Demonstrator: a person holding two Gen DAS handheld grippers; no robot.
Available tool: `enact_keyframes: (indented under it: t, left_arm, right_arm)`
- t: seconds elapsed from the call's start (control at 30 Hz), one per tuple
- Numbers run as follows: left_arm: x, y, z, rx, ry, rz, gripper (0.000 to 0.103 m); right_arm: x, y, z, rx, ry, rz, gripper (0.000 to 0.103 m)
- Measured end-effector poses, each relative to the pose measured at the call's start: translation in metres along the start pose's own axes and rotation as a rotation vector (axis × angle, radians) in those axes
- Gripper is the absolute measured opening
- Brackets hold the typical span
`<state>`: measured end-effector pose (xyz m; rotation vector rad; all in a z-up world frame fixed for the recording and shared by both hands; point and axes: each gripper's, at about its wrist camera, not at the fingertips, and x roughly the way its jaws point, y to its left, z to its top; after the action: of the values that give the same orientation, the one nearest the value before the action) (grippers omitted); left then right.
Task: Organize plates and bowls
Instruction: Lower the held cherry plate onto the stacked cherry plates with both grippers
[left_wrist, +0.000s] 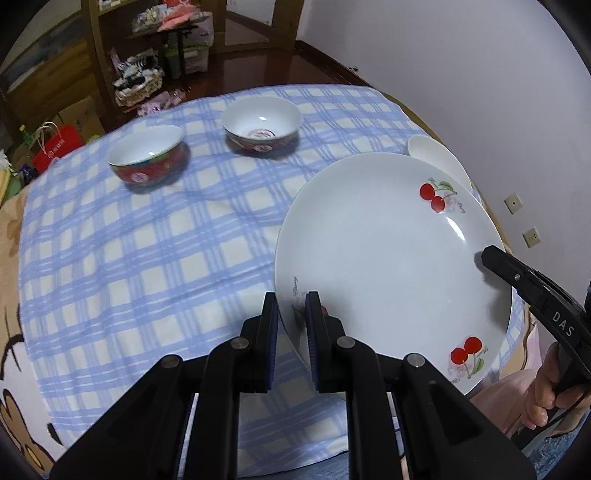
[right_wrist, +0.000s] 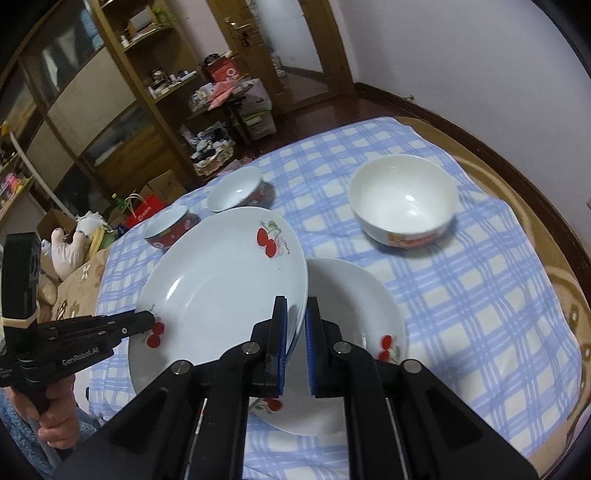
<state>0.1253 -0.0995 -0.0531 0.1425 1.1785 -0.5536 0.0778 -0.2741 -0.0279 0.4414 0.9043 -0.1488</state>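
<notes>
I have both claws clamped on the same cherry plate. My left claw pinches its rim between the blue pads on one side, and my right claw pinches the opposite rim, so the plate hangs between them, lifted clear of the checked cloth that covers the tabletop.

In the right wrist view, a second cherry plate lies flat on the cloth directly below and partly under the one I carry; I judge that is where I mean to stack it. Further out stand the white bowl and the two red-patterned bowls, all apart from each other.

The risks I see:
- Each grip is only a thin bite on a glazed rim. If my hands drift apart or twist against each other, one side could slip and the plate would drop onto the lower one.
- Lowering it tilted could knock rim against rim and chip either plate.
- The soft cloth may let the lower plate shift on contact.
</notes>
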Motion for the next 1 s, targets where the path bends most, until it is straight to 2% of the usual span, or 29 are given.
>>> enact_keyframes:
  t: [0.37,0.6,0.7,0.83,1.0]
  left_arm:
    - [0.034,-0.016,-0.011,0.02,0.047,-0.029,0.014]
    - [0.062,-0.019,-0.014,0.041,0.101,0.015,0.014]
    - [0.063,-0.023,-0.011,0.068,0.085,0.042,0.014]
    - [0.069,-0.02,-0.008,0.052,0.095,0.02,0.014]
    - [0.072,-0.025,-0.008,0.08,0.084,0.036,0.014]
  right_arm:
    - [0.008,-0.027,-0.016,0.054,0.025,-0.036,0.01]
    - [0.027,-0.033,-0.026,0.054,0.052,-0.054,0.01]
    - [0.034,-0.036,-0.029,0.055,0.07,-0.065,0.01]
    - [0.041,-0.045,-0.03,0.09,0.083,-0.05,0.01]
    - [0.048,-0.048,-0.031,0.097,0.095,-0.066,0.01]
